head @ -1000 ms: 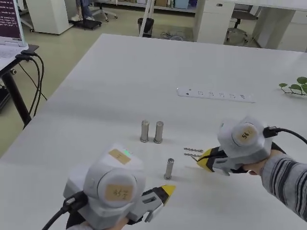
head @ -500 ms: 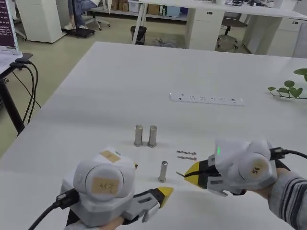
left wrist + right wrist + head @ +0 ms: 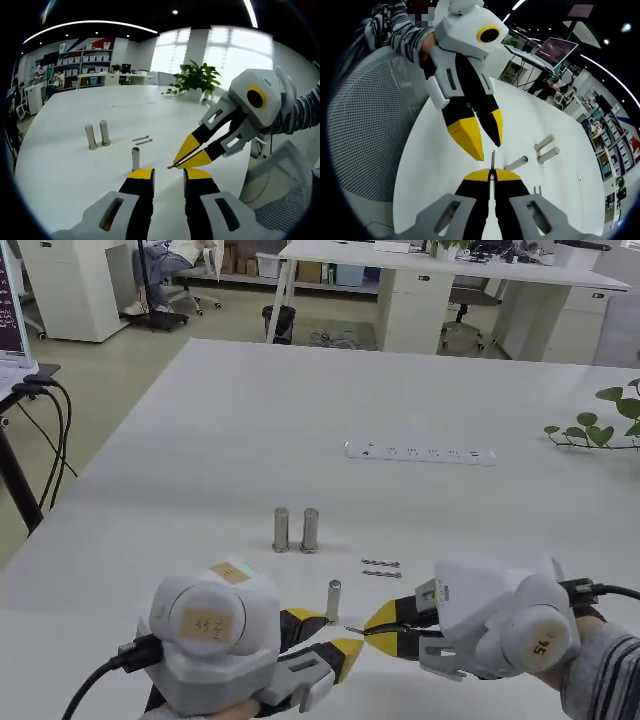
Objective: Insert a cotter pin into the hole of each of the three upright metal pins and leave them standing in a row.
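Two upright metal pins [image 3: 281, 529] [image 3: 310, 529] stand side by side on the white table [image 3: 200, 450]. A third metal pin [image 3: 334, 598] stands alone nearer me, also seen as the nearest pin [image 3: 135, 158] and lone pin [image 3: 516, 163]. My right gripper [image 3: 375, 627] is shut on a thin cotter pin [image 3: 352, 630] [image 3: 492, 162] whose tip points left, just right of the lone pin. My left gripper [image 3: 322, 633] [image 3: 167, 175] sits open beside it, nothing between its fingers. Two more cotter pins [image 3: 380, 568] [image 3: 142, 140] lie on the table.
A white power strip [image 3: 420, 453] lies further back. A green plant sprig [image 3: 590, 426] is at the right edge. Cables [image 3: 40, 430] hang off a stand left of the table. A mesh chair [image 3: 370, 125] stands by the table's near edge.
My right gripper left the loose cotter pins with one in its jaws and moved left and toward me, meeting the left gripper's tips by the lone pin.
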Motion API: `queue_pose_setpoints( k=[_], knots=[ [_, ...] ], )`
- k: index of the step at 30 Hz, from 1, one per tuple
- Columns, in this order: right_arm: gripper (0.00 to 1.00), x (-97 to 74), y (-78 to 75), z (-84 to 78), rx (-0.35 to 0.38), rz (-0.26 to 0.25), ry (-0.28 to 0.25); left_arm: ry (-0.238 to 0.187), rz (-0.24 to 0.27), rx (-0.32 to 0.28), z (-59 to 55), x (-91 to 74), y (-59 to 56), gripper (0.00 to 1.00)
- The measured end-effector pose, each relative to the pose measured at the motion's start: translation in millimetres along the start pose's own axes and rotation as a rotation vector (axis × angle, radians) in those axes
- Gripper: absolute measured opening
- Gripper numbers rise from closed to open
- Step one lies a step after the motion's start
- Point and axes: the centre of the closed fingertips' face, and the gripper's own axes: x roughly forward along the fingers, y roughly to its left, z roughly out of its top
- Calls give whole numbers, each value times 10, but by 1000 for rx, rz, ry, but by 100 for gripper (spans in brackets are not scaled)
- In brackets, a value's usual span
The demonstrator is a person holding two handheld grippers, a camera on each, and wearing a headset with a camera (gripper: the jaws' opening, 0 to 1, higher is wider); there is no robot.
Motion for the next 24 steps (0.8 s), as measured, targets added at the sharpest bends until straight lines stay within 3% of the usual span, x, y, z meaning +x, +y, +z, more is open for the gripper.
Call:
queue_pose_setpoints(
  k=[6, 17, 20, 24],
  knots=[
    [0, -35, 15, 81, -19, -9, -18, -27, -63, -71, 27, 1, -99, 5],
    [0, -78, 29, 119, -25, -14, -26, -38, -96, -117, 49, 7, -139, 0],
    [0, -84, 38, 113, -24, -13, -26, -36, -102, -115, 41, 10, -148, 0],
    [0, -95, 24, 116, -14, -25, -29, -47, -102, -63, 55, 9, -165, 0]
  ],
)
